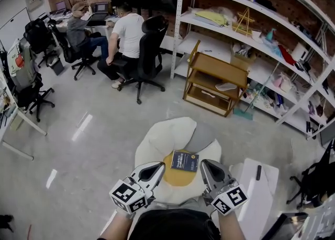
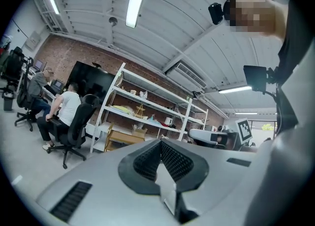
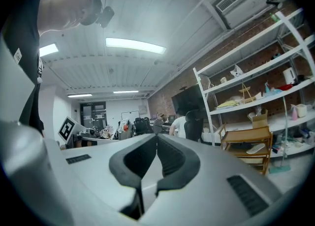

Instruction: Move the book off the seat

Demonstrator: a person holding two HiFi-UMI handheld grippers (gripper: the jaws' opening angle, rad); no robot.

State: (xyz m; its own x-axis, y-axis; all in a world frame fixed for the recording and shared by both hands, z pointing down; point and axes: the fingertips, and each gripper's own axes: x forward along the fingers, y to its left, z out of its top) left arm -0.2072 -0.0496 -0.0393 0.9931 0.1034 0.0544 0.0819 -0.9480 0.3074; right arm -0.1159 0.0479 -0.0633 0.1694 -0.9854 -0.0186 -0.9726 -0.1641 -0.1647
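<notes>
A dark blue book [image 1: 185, 161] lies flat on a yellow cushion [image 1: 178, 175] on the white beanbag seat [image 1: 167, 139], in the head view. My left gripper [image 1: 159, 167] is held just left of the book, shut and empty. My right gripper [image 1: 203, 163] hovers just right of the book, also shut with nothing in it. In the left gripper view the shut jaws [image 2: 161, 144] point up toward the room and shelves; the book is out of sight there. The right gripper view shows its shut jaws [image 3: 156, 139] aimed likewise at the room.
A wooden trolley shelf [image 1: 214, 84] stands beyond the seat, with a long white metal rack [image 1: 251, 35] behind it. Two people sit on office chairs [image 1: 146, 58] at desks at the far left. A white low table [image 1: 256, 192] with a black remote sits right of the seat.
</notes>
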